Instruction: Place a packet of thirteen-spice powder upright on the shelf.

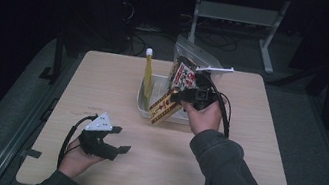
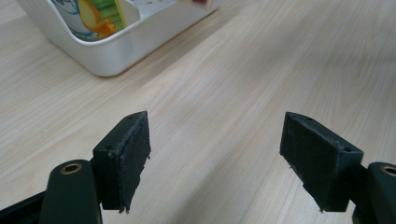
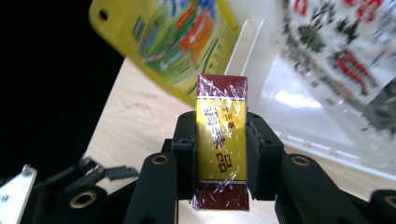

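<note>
Currently the left gripper [image 1: 109, 140] is held low over the near left part of the table [image 1: 249, 178], its jaws wide apart with nothing between them, and much bare wood is seen around it. Further right, the white bin [image 1: 142, 100] is crowded with a yellow packet [image 1: 148, 72] and a printed bag [image 1: 183, 73]. The gold and maroon box [image 3: 221, 144] is clamped between the jaws of the right gripper [image 1: 179, 96], at the bin's near rim. The glossy wrap could probably slip, or the box could catch on the rim or push the packets over
</note>
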The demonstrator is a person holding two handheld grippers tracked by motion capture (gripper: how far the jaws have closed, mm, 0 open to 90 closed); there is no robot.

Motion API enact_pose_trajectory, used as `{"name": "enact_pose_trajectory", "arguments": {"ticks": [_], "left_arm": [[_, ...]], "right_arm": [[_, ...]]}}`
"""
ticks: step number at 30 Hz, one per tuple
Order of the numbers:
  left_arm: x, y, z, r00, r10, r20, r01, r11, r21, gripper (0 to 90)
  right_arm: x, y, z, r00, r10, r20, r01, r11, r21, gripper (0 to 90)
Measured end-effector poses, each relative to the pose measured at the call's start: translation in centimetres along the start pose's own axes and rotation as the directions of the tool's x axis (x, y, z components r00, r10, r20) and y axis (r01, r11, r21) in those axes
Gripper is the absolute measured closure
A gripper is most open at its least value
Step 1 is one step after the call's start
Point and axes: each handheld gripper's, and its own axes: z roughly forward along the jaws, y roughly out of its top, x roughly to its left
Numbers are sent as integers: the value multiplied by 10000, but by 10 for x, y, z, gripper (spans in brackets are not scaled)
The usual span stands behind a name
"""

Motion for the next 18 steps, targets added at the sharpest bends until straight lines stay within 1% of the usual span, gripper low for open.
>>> {"name": "enact_pose_trajectory", "arguments": {"ticks": [3,6,9,11,12,15,18], "left_arm": [[1,-1,0,10000,-9,8,9,10000,23,239],[3,-2,1,10000,-67,2,67,10000,49,239],[3,-2,1,10000,-78,24,77,10000,62,239],[4,-3,0,9998,-180,125,180,9998,16,238],[5,-3,0,9997,-209,129,209,9998,-6,238],[6,-4,-1,9993,-319,180,321,9995,-67,238],[8,-4,-2,9991,-389,176,391,9992,-112,238]], "right_arm": [[-1,7,0,9994,187,277,-180,9995,-253,679],[-2,14,3,9982,498,341,-481,9975,-509,680],[2,19,6,9964,515,678,-473,9969,-629,680],[3,23,8,9956,569,745,-516,9961,-720,679],[4,25,9,9947,673,774,-612,9950,-786,679],[8,30,14,9911,695,1132,-595,9942,-892,679],[11,34,21,9884,767,1313,-639,9930,-990,679]]}}
